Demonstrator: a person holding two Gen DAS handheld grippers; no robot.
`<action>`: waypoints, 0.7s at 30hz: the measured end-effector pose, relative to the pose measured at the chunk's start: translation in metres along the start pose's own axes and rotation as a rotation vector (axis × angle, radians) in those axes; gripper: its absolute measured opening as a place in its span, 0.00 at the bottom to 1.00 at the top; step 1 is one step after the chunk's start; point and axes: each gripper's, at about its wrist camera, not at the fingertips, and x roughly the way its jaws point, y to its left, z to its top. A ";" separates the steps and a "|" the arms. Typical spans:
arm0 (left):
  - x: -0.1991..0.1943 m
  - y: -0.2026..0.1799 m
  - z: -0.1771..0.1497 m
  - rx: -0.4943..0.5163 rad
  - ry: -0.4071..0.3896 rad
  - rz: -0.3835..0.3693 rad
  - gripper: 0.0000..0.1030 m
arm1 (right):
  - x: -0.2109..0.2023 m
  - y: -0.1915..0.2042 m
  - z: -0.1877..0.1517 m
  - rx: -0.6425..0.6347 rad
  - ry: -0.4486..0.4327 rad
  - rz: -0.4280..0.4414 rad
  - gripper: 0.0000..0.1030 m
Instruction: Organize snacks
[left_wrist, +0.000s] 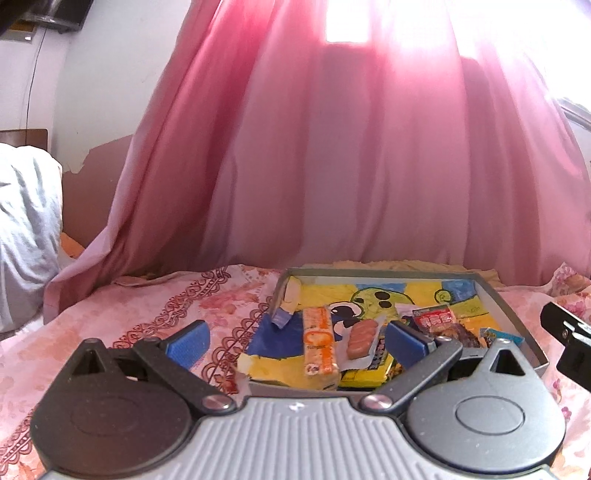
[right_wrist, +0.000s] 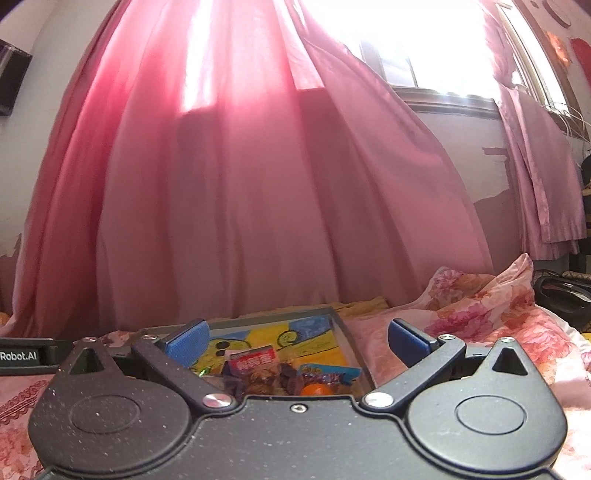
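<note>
A shallow grey box (left_wrist: 515, 314) with a cartoon-printed bottom lies on the bed and holds the snacks. In the left wrist view an orange biscuit pack (left_wrist: 319, 341) and a clear pack of pink sausages (left_wrist: 362, 338) lie in its near part, with a red packet (left_wrist: 436, 319) to the right. My left gripper (left_wrist: 297, 341) is open just before the box, nothing between its fingers. The right wrist view shows the box (right_wrist: 343, 321) with a red packet (right_wrist: 255, 360), a brown packet (right_wrist: 260, 382), a blue packet (right_wrist: 328, 373) and an orange ball (right_wrist: 316, 389). My right gripper (right_wrist: 297, 341) stands open and empty above them.
A pink floral bedsheet (left_wrist: 110, 325) covers the bed. A long pink curtain (left_wrist: 332, 166) hangs right behind the box. A white pillow (left_wrist: 26, 229) lies at the far left. Crumpled floral bedding (right_wrist: 498, 306) rises right of the box. The other gripper's black body (left_wrist: 569, 343) shows at the right edge.
</note>
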 end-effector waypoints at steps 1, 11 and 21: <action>-0.002 0.001 0.000 0.002 0.001 -0.002 1.00 | -0.003 0.002 0.000 -0.006 -0.001 0.006 0.99; -0.022 0.014 -0.005 -0.034 -0.020 0.026 1.00 | -0.022 0.014 0.002 -0.048 -0.030 0.044 0.99; -0.038 0.028 -0.014 -0.061 -0.034 0.074 1.00 | -0.035 0.019 -0.001 -0.068 -0.029 0.055 0.99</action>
